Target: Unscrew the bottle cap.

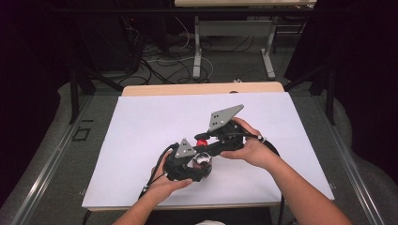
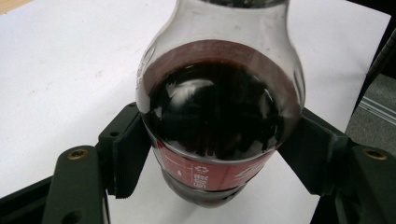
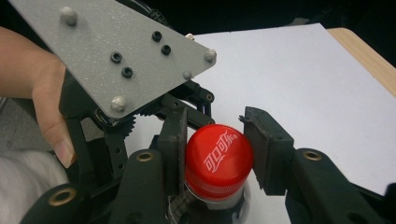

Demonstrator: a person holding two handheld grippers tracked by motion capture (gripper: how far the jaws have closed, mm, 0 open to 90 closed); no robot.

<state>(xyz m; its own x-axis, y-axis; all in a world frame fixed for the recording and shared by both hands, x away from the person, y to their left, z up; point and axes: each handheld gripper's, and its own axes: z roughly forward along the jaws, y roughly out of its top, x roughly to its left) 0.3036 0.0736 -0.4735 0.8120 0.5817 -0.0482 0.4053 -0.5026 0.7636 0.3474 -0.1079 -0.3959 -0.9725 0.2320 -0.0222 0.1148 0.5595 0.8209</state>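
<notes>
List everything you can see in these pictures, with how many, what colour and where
bottle: one, clear with dark drink and red label, mid-table, clamped in the left gripper
cap: one, red, on the bottle's top, between the right gripper's jaws
sheet: one, white, covering the table
table: one, light wood edge at the far side
cables: several, on the floor beyond
left gripper: one, black
right gripper: one, black
hands: two, from the near edge
</notes>
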